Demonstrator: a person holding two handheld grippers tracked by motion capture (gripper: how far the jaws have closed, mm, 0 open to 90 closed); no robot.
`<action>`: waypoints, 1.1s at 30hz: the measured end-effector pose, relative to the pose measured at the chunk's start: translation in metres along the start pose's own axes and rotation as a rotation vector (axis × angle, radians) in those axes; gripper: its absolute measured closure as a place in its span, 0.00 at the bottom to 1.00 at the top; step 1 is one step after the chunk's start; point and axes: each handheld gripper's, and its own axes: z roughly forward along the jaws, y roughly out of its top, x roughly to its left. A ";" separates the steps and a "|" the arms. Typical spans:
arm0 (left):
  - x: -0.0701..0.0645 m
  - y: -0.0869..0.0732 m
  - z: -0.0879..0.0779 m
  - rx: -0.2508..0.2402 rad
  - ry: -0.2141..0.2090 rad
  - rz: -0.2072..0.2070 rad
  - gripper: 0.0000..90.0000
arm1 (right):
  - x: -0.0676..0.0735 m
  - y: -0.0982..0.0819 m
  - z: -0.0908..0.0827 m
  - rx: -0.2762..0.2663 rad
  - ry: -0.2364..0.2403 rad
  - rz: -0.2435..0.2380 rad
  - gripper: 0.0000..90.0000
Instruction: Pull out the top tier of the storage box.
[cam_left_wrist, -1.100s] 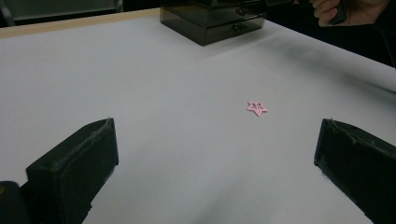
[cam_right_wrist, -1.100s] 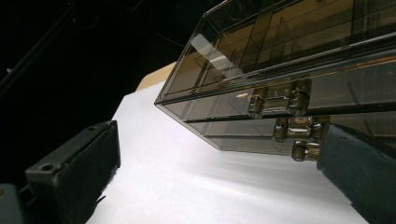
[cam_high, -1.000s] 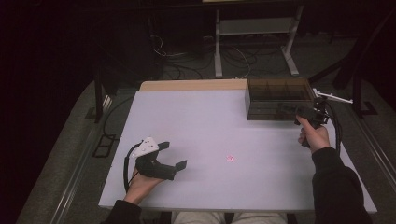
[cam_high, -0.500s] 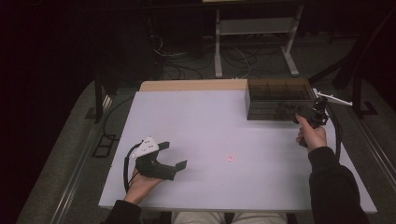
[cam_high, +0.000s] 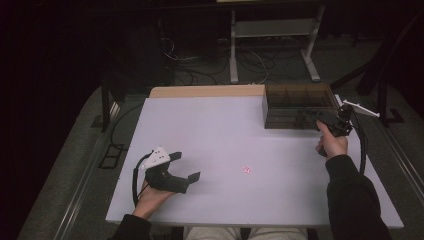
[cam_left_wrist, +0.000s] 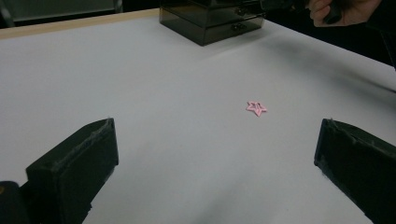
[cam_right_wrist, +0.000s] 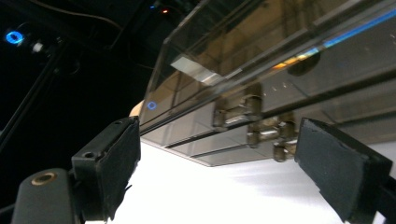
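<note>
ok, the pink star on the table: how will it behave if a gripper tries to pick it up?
The pink star looks thin and lies flat on the table, so wide pads may struggle to get under it. It's tiny and an open outline, so probably very light and likely to slide when nudged. Flat with points, so it shouldn't roll.

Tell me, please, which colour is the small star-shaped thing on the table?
Pink star; the left gripper view shows it best.

right claw (cam_right_wrist: 219, 163) jaws just narrowing — drawer handles (cam_right_wrist: 254, 126) between, untouched
</note>
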 end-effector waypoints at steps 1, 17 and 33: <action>0.000 0.000 0.000 0.000 -0.001 0.000 0.00 | -0.001 0.000 0.000 -0.003 0.000 0.004 0.16; 0.000 0.000 0.001 0.000 -0.002 0.000 0.00 | -0.006 -0.002 0.002 -0.030 -0.038 0.062 0.30; 0.001 0.000 0.000 -0.008 -0.007 -0.006 0.00 | -0.005 -0.005 0.009 -0.061 -0.040 0.119 0.65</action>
